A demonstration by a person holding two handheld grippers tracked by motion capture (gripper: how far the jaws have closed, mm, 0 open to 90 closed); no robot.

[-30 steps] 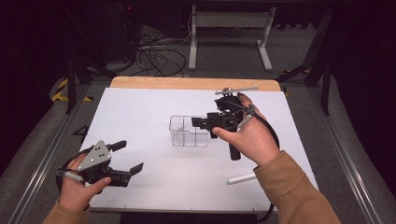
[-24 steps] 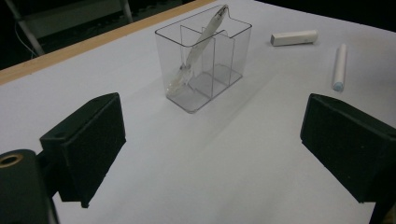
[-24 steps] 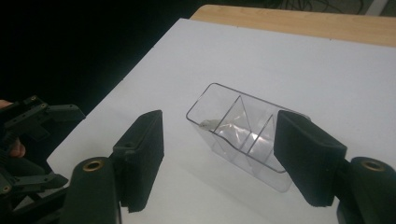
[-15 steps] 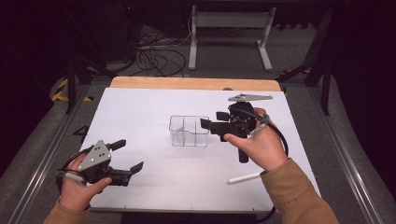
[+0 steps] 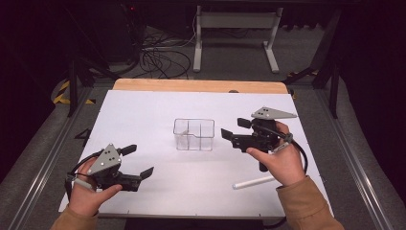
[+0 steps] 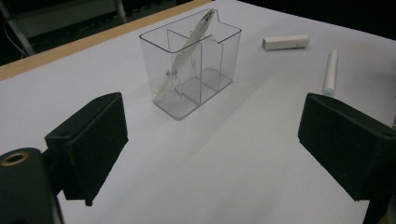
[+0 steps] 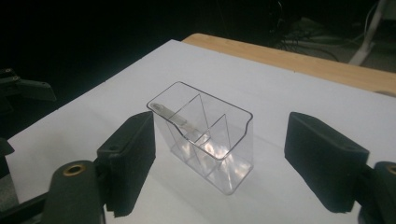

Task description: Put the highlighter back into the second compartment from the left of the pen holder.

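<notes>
Right claw (image 5: 231, 130) is standing wide, jaws having just been opening, nothing between the pads; it is hovering just beside the right end of the clear organizer (image 5: 194, 134), not touching it. In the right gripper view the organizer (image 7: 205, 135) is sitting ahead, between the lines of the two black jaws but beyond them, pads apart from its walls. Left claw (image 5: 138, 162) is also standing wide and empty, resting low at the near left of the white surface (image 5: 143, 110), well apart from the organizer; in the left gripper view its jaws are framing bare surface with the organizer (image 6: 194, 60) farther off.

The organizer is standing upright near the middle of the surface, split by clear dividers into compartments. A translucent pen (image 6: 189, 51) is leaning tilted inside it, tip down in one end compartment, top resting near the rim; in the right gripper view the pen (image 7: 175, 116) is showing faint through the plastic. In the high view the pen is too small to make out.

A white marker (image 5: 253, 182) is lying on the surface near the right hand (image 5: 280, 160), partly under the wrist. In the left gripper view the marker (image 6: 330, 71) is lying beyond the organizer, with a white eraser-like block (image 6: 285, 42) farther back; what the block is exactly is hard to tell
</notes>
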